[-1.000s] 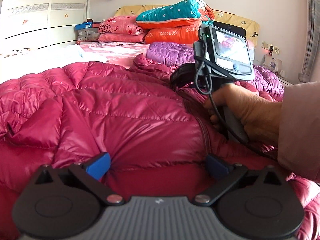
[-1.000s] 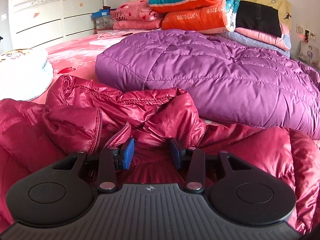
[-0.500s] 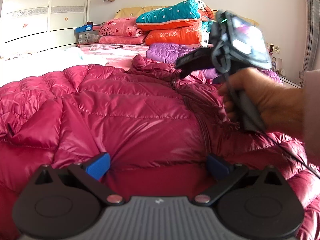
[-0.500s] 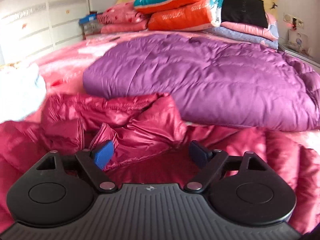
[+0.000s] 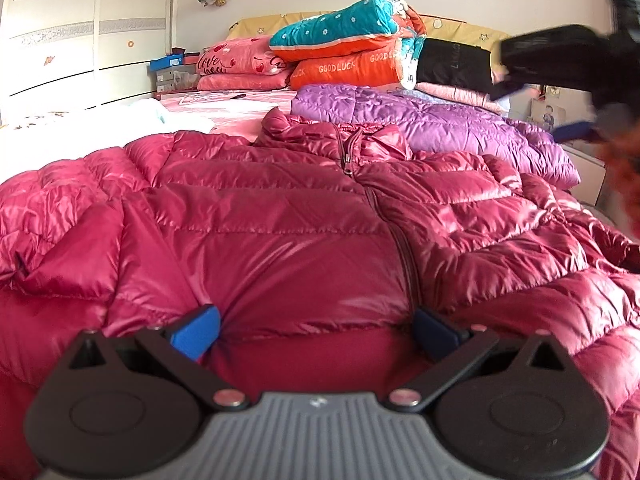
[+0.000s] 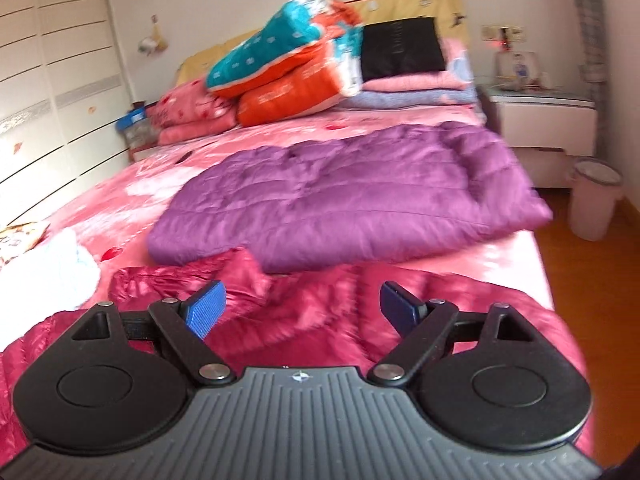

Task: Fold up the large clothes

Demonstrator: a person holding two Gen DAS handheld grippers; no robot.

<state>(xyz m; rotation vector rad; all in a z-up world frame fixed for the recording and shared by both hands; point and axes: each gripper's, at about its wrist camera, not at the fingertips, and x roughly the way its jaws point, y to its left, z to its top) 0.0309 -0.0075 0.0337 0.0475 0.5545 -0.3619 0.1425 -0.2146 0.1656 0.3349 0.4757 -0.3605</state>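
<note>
A shiny crimson down jacket (image 5: 280,208) lies spread front-up on the bed, zipper closed and collar at the far end. My left gripper (image 5: 315,330) sits low at the jacket's near hem. Its jaws are wide apart, the hem lies between the blue pads (image 5: 196,330), and nothing is pinched. My right gripper (image 6: 302,304) is open and empty, hovering above the jacket's (image 6: 320,312) collar side. In the left wrist view the right gripper (image 5: 540,110) is a blurred shape at the upper right, clear of the cloth.
A purple down jacket (image 6: 340,196) lies flat beyond the crimson one. Folded quilts (image 6: 288,68) are stacked at the headboard. White cloth (image 6: 52,272) lies at the left. A nightstand (image 6: 540,120) and a pale bin (image 6: 592,200) stand on the floor to the right. A wardrobe (image 5: 60,40) lines the left wall.
The right gripper opened, let go of the jacket's collar area, and rose up and off to the right. The left gripper stayed at the hem.
</note>
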